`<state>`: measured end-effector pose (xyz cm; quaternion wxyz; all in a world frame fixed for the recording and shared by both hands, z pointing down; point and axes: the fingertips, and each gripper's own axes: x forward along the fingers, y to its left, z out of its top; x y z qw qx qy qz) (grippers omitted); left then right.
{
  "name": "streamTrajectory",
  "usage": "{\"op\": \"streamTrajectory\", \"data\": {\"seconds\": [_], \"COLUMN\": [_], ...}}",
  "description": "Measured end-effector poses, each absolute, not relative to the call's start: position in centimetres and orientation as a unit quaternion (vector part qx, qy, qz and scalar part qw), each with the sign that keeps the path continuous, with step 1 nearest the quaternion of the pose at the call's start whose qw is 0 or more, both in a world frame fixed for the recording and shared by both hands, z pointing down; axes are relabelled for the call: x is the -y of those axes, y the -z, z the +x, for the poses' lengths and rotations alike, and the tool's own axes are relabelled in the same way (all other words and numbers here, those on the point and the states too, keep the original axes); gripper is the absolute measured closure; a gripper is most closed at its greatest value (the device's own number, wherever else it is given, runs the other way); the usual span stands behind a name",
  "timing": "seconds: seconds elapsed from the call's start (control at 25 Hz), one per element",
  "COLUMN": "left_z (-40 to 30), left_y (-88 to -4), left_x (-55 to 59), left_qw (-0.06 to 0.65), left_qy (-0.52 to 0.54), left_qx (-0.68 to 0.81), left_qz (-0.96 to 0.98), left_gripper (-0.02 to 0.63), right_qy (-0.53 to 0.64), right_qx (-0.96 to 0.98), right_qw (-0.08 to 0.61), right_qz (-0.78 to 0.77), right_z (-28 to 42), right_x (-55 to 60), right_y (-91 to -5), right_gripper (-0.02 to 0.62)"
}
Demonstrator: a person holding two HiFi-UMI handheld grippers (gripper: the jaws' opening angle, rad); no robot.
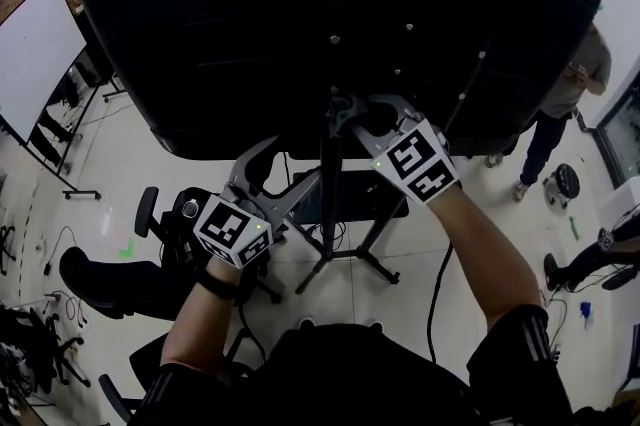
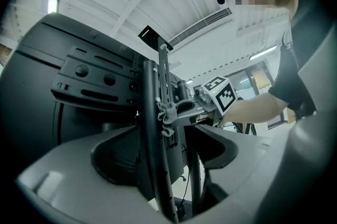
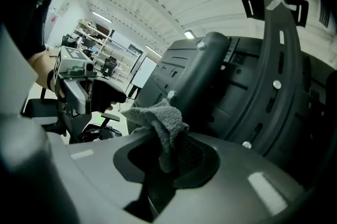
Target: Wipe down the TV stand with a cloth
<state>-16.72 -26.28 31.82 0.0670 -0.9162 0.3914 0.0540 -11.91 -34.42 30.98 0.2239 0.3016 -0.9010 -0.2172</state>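
Starting at the left, the left gripper (image 1: 290, 169) sits low beside the TV stand (image 1: 326, 204), behind the big black TV (image 1: 300, 14). Its jaws are spread, and one dark tube of the stand rises between them. Whether either pad touches the tube is not clear. The left forearm (image 1: 195, 314) reaches forward and up from the body, with the wrist bent so the jaws tilt toward the stand's centre.

At the middle, the stand is a rigid metal frame, so it should take firm rubbing without giving way. Its tubes look smooth and narrow, so a wipe will probably need the cloth wrapped partly around them.

The cloth (image 3: 160, 123) is a small grey towelling rag, soft, light and limp. It is pinched by a bunched fold, and a loose tuft stands up past the jaws against the stand's upright, just under the TV's back. A hold near the bunch looks sensible, leaving fabric free to rub.

To the right, the right gripper (image 1: 345, 114) has its jaws pressed together on that cloth. The right forearm (image 1: 490, 254) stretches out long and nearly straight, angling inward toward the upright.
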Motion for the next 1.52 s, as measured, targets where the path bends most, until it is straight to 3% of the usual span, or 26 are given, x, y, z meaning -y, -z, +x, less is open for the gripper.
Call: {"op": "streamTrajectory", "data": {"seconds": [0.52, 1.52], "left_z": [-16.2, -14.4], "left_y": [-37.9, -59.6], "left_x": [26.7, 29.1], "left_qw": [0.022, -0.100], "left_qy": [-0.034, 0.062], "left_qx": [-0.377, -0.374], "left_qz": [-0.925, -0.920], "left_gripper": [0.268, 0.264], "right_qy": [0.142, -0.018], "right_qx": [0.912, 0.903], "right_qw": [0.225, 0.287], "right_qz": [0.312, 0.320], "right_z": [-11.8, -11.4], "right_x": [34.4, 34.5], "right_y": [-38.9, -62.7], "right_gripper": [0.512, 0.506]}}
